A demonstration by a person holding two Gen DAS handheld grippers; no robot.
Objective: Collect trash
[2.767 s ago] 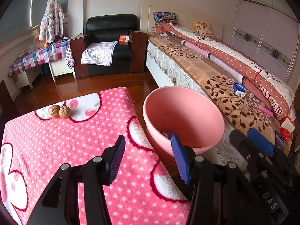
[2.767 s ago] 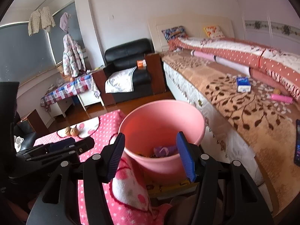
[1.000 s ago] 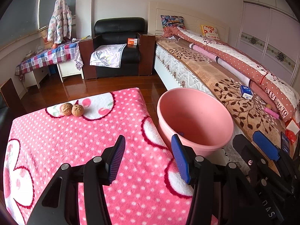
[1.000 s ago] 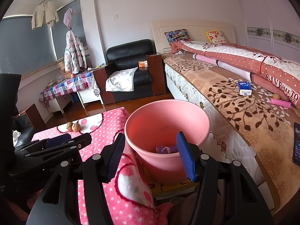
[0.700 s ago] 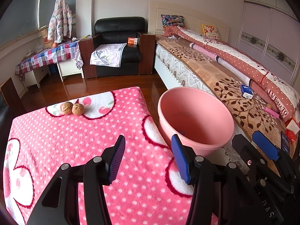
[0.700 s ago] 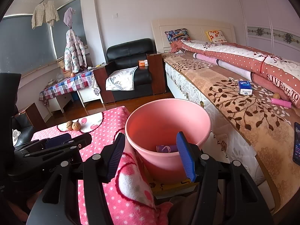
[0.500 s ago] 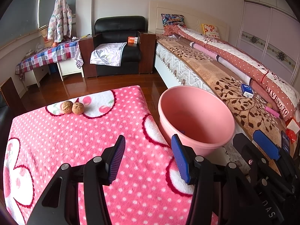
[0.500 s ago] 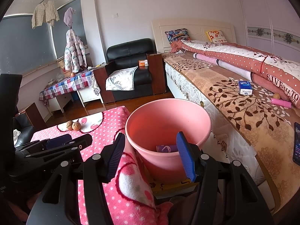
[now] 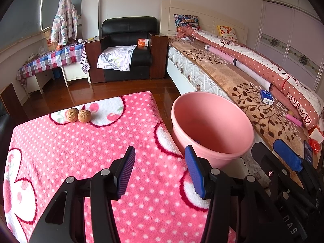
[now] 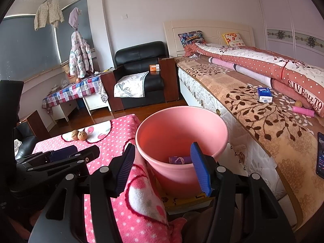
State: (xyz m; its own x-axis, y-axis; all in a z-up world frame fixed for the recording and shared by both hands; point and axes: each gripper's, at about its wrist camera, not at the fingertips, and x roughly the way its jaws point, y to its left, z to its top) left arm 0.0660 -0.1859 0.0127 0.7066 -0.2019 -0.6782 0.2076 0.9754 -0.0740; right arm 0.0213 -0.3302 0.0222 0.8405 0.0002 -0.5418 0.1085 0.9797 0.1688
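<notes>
A pink plastic bucket (image 9: 212, 125) (image 10: 180, 133) stands between a table covered by a pink polka-dot blanket (image 9: 81, 151) (image 10: 113, 135) and the bed. A purple wrapper (image 10: 179, 159) lies in its bottom. Two walnuts (image 9: 78, 115) (image 10: 79, 135) rest side by side at the blanket's far edge. My left gripper (image 9: 160, 168) hovers open over the blanket's near right part, nothing between its blue pads. My right gripper (image 10: 162, 166) is open too, held just before the bucket's near rim, empty. The right gripper's fingers (image 9: 287, 160) show at the right of the left wrist view.
The bed (image 10: 263, 121) on the right carries a blue-and-white tissue pack (image 10: 264, 94), a pink tube (image 10: 303, 111) and a phone (image 10: 320, 156). A black armchair (image 9: 127, 48) and a checked-cloth side table (image 9: 50, 58) stand at the far wall across wooden floor.
Over the last second nothing has visibly moved. Compared with the oldest frames, both grippers have drawn back a little from the bucket.
</notes>
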